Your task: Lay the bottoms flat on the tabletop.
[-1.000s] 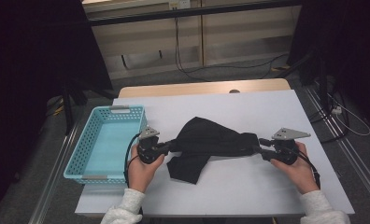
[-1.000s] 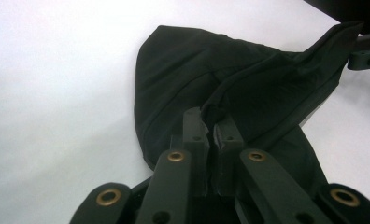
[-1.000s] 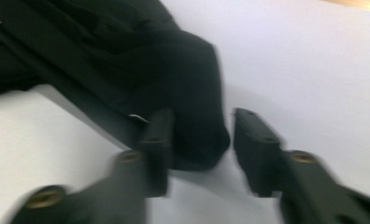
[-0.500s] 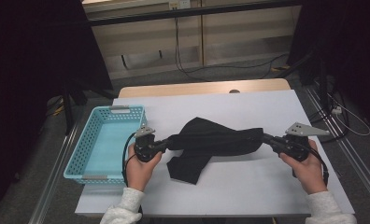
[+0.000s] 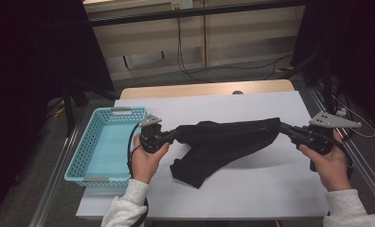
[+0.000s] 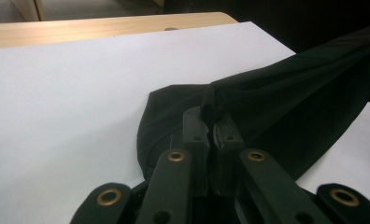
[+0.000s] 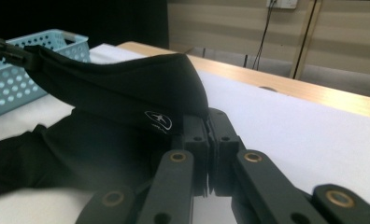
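Tongs grip both ends of a black garment (image 5: 223,142): the left tongs (image 6: 210,122) are clamped on a bunched fold, the right tongs (image 7: 207,126) pinch the hem beside a small white logo (image 7: 158,120). Between them the cloth hangs stretched above the white worktop (image 5: 252,189), its lower part drooping onto the surface. It looks light, limp and a little stretchy; thin edges may slip, so gathered folds or seams seem the surest hold. A blue basket (image 5: 81,163) stands just left.
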`<state>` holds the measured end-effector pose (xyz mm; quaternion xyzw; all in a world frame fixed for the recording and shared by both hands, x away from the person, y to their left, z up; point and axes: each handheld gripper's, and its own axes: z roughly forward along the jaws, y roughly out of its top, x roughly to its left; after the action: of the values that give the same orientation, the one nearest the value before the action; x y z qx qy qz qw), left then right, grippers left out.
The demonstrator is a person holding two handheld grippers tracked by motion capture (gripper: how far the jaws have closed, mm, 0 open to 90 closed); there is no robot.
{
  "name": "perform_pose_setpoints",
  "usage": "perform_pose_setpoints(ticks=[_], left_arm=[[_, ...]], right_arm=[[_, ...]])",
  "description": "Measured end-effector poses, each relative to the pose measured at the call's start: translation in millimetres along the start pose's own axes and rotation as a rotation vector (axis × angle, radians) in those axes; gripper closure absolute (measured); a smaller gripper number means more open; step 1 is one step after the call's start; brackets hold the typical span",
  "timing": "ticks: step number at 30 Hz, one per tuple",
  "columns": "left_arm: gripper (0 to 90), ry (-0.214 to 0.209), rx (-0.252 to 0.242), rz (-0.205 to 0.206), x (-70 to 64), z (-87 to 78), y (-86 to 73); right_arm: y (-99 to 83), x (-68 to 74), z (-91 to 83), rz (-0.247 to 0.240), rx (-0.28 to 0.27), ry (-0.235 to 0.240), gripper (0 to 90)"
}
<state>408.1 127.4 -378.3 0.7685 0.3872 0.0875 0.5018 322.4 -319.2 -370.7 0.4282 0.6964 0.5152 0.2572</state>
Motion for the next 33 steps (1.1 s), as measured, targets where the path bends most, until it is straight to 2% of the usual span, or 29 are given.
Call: perform_pose_setpoints(ticks=[4,11,17,21,24,26,27,29,30,31,32,33], left_arm=[[86.4,0.001,0.010,-0.011,2.3,6.9,4.3],[86.4,-0.004,0.032,-0.033,7.4,16.0,2.0],[86.4,-0.012,0.048,-0.040,14.6,26.8,11.1],[86.4,-0.009,0.054,-0.048,23.1,34.9,22.2],[86.3,-0.006,0.075,-0.049,32.8,43.5,36.7],[86.4,-0.010,0.102,-0.063,43.5,51.2,51.5],[86.4,-0.003,0.094,-0.067,46.9,53.5,57.4],[86.4,0.016,0.092,-0.062,56.0,60.2,78.0],[86.4,0.036,0.067,-0.064,59.9,63.8,90.8],[86.2,0.068,0.033,-0.040,62.7,67.4,104.6],[85.3,0.109,-0.033,-0.017,65.3,72.1,119.9],[77.2,0.135,-0.061,-0.012,66.4,75.5,127.1]], right_arm=[[-6.3,-3.2,5.5,0.002,0.032,-0.006,88.0],[-24.6,-8.3,16.9,0.031,0.079,0.005,88.0],[-18.6,-14.4,27.3,0.020,0.095,0.017,87.9],[-13.2,-24.4,38.1,0.057,0.109,-0.001,87.9],[-5.3,-31.4,49.4,0.076,0.127,0.005,88.0],[4.1,-39.1,61.8,0.066,0.161,0.014,88.0],[12.0,-45.6,71.1,0.076,0.184,0.016,88.1],[31.7,-54.4,86.1,0.088,0.189,0.016,88.1],[40.8,-57.6,92.7,0.099,0.179,0.008,88.1],[53.4,-62.9,102.0,0.127,0.158,-0.021,88.0],[65.6,-68.4,111.5,0.146,0.126,-0.069,87.3],[78.2,-73.4,122.0,0.180,0.073,-0.135,81.8]])
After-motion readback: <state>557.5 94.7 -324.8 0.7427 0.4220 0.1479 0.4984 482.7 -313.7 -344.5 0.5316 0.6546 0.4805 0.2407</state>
